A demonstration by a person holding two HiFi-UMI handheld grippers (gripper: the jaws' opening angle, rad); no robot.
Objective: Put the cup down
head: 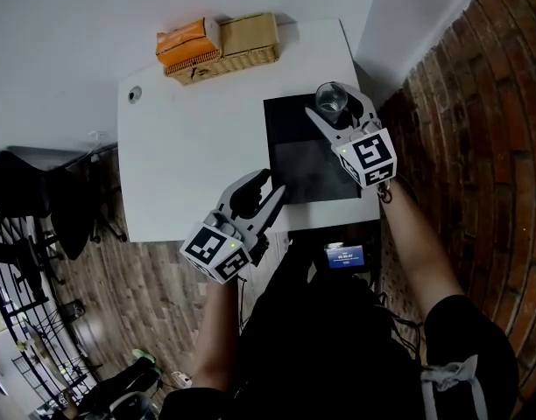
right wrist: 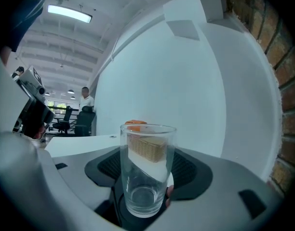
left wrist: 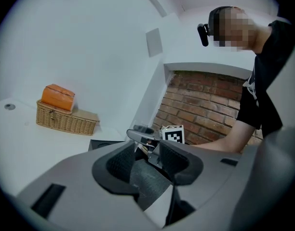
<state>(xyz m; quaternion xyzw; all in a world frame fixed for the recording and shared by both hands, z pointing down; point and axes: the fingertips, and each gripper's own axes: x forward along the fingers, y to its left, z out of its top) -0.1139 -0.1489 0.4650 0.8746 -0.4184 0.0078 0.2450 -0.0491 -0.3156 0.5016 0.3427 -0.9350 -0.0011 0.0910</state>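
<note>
A clear, empty glass cup (head: 332,101) stands upright between the jaws of my right gripper (head: 340,116), over the far right corner of a black mat (head: 299,160). In the right gripper view the ribbed pads (right wrist: 105,170) press on both sides of the cup (right wrist: 147,170). Whether its base touches the mat I cannot tell. My left gripper (head: 266,192) hovers at the mat's near left corner by the table's front edge. Its jaws stand open with nothing between them (left wrist: 147,163).
A white table (head: 189,129) carries the mat. A wicker basket (head: 237,49) with an orange pack (head: 187,42) on it sits at the far edge. A brick wall (head: 478,129) runs along the right. A small round hole (head: 134,94) marks the table's far left corner.
</note>
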